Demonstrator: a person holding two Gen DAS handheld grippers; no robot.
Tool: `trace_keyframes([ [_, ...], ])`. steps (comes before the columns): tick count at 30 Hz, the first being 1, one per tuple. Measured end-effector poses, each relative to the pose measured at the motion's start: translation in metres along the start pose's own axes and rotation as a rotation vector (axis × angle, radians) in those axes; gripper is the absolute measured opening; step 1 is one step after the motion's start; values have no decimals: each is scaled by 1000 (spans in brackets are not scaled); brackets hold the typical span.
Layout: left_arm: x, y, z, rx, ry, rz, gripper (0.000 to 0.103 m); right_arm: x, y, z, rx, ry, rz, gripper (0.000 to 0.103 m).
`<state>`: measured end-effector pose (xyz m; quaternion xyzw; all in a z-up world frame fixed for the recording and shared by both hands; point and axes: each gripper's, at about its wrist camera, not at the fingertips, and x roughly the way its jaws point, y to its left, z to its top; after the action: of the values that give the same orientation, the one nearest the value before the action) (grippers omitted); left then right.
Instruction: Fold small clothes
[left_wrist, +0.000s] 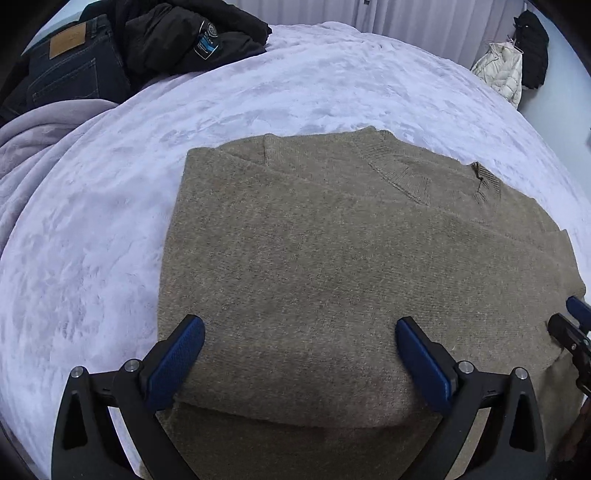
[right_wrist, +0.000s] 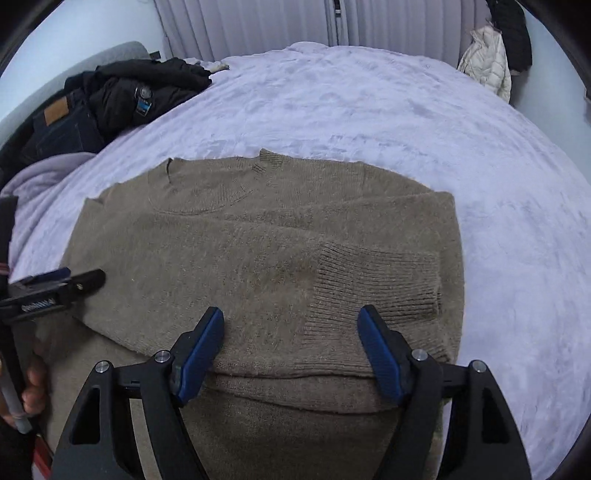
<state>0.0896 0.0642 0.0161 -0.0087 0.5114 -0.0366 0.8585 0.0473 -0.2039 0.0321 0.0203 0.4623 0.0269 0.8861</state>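
Sleeves already folded in, the brown sweater lies flat on the bed under both tongs. Left tongs and right tongs gape wide, empty. Next, probably: pinch the near hem, fold it toward the collar.

The left gripper tilts steeply down, its blue pads spread wide with nothing pinched between them. The right gripper tilts down likewise, jaws parted and empty. A hand shows at the near left.
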Motion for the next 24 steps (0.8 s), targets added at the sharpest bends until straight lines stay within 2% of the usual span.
trace_keyframes([
  [2,-9,3,4,-36,-1,-20,103,-7,6,1,-18,-3,-3,78],
  [4,-20,0,12,-65,-32,-81,103,-18,10,6,-11,-40,48,78],
  [6,-22,-14,22,-58,-42,-123,103,-20,18,16,-28,-58,37,79],
  [8,-7,-34,31,-19,3,-139,103,-7,28,29,-45,-27,27,80],
  [9,4,-41,32,1,40,-126,103,5,30,33,-45,12,35,80],
  [10,14,-46,30,22,71,-72,103,23,32,36,-48,79,23,80],
  [11,18,-51,24,59,64,-24,103,33,34,33,-61,128,-8,79],
  [12,15,-55,17,96,38,-5,103,36,38,30,-92,125,-32,80],
  [15,-2,-53,-7,141,2,9,103,16,47,9,-162,74,-77,80],
  [18,-21,-42,-38,148,-13,-13,103,-15,44,-23,-164,13,-61,81],
  [20,-26,-35,-64,164,14,2,103,-29,42,-49,-178,19,-53,88],
  [22,-40,-27,-89,157,-31,4,103,-36,40,-77,-206,53,-61,88],
  [24,-53,-23,-112,168,-54,25,103,-56,35,-104,-204,-8,-47,89],
])
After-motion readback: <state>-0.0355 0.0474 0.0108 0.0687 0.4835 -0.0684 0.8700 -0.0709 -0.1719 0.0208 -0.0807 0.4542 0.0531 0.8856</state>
